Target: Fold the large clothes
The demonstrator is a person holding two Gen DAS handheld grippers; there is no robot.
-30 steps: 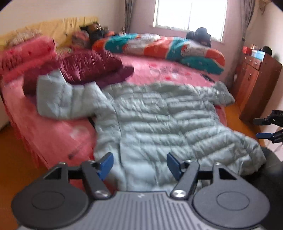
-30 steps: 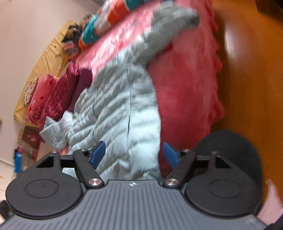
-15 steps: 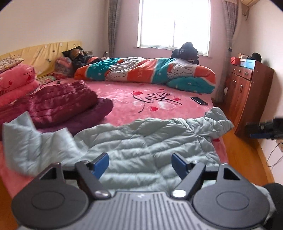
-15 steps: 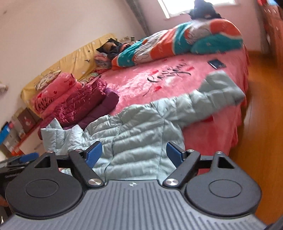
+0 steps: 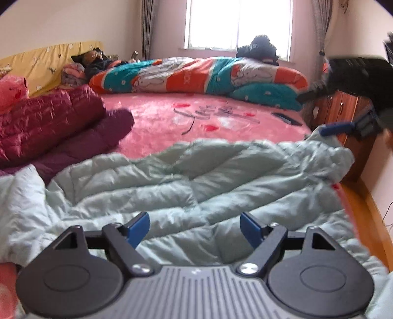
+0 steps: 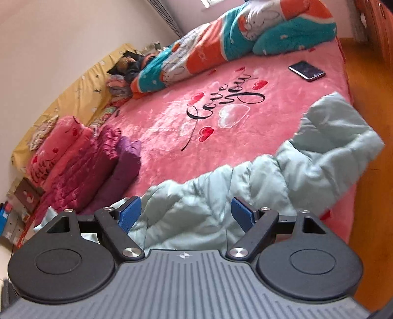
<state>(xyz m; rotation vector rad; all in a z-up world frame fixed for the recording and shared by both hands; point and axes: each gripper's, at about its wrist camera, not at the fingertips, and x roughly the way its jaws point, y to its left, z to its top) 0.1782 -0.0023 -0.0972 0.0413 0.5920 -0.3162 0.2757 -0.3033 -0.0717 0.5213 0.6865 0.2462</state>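
Left cam: my left gripper (image 5: 194, 227) hangs low over the pale green puffer jacket (image 5: 196, 181), which lies spread across the near edge of the pink bed (image 5: 221, 117). Jaws are opening, blue pads well apart, nothing pinched between them, just jacket fabric below. To the left of the jacket sits a folded maroon jacket (image 5: 46, 117) stacked on a purple one (image 5: 98, 137), w/ a pink pillow (image 5: 12, 90) at the edge of frame. Far side of the bed has a rolled orange-and-teal quilt (image 5: 196, 73) under the window (image 5: 238, 23), a black bag (image 5: 261, 49) behind it. My right gripper (image 5: 343, 127) shows at the right, blurred, its blue finger just above the jacket's right sleeve end, in front of a brown wood cabinet (image 5: 341, 108). Right cam: view is tilted. My right gripper (image 6: 186, 212) has its jaws spread wide, nothing clamped, jacket (image 6: 221, 201) beneath and ahead. One sleeve (image 6: 336, 137) runs up to the bed's right edge, next to the wood floor (image 6: 368, 98). The blanket shows "Love you" lettering (image 6: 226, 98) w/ hearts. A phone (image 6: 307, 70) lies flat on the bed near the quilt (image 6: 233, 41), well apart from the jacket. Maroon and purple jackets (image 6: 98, 166) sit at left, pink pillow (image 6: 56, 147) beside them, yellow headboard (image 6: 81, 93) behind.
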